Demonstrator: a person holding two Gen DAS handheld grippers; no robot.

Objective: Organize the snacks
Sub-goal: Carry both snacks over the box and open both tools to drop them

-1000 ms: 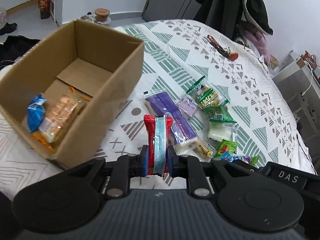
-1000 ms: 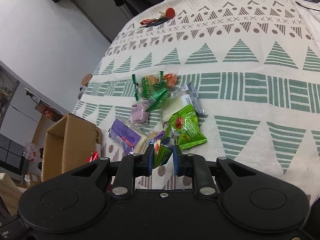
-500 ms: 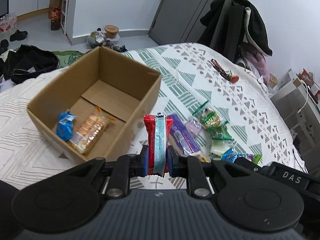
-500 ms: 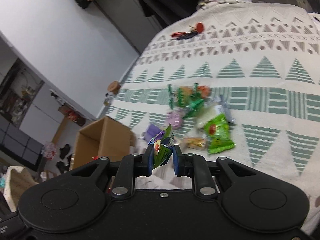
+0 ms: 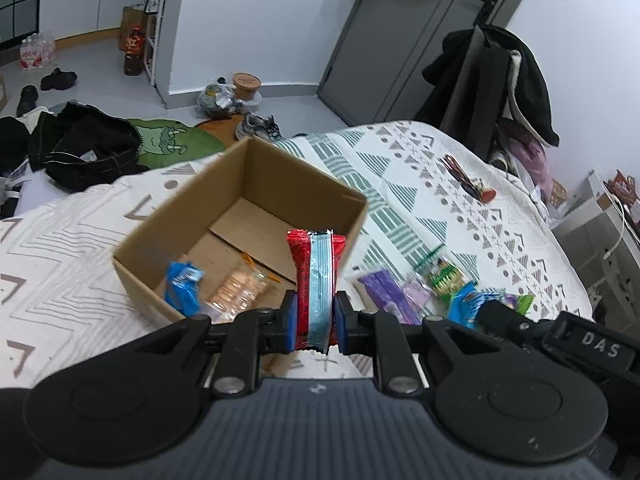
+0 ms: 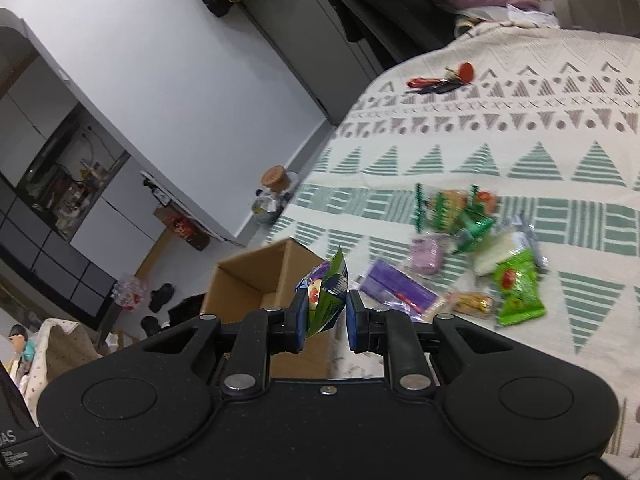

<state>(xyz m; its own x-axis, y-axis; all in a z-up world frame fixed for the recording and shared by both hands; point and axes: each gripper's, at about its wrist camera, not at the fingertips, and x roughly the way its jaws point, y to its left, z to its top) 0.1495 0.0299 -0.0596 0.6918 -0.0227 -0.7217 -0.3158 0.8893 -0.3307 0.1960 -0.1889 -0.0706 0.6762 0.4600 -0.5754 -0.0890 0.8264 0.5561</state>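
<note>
**Snack sorting partly done**

Two packets lie in the cardboard box (image 5: 256, 200). The left gripper (image 5: 314, 316) clamps a red packet (image 5: 314, 276) above it; the right gripper (image 6: 326, 316) grips a green packet (image 6: 326, 300). Several loose snacks (image 6: 516, 288) remain on the bedspread (image 6: 520, 128).

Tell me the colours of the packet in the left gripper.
The packet is red with a light blue centre strip, clearest in the left wrist view.

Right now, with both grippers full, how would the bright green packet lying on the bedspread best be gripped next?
The bright green packet lies flat on the bedspread, clear on its right and near sides. Come from above and pinch across its narrow width near the crimped near end, probably with the right gripper, which looks nearer. A flat film pouch offers little else to hold.
</note>
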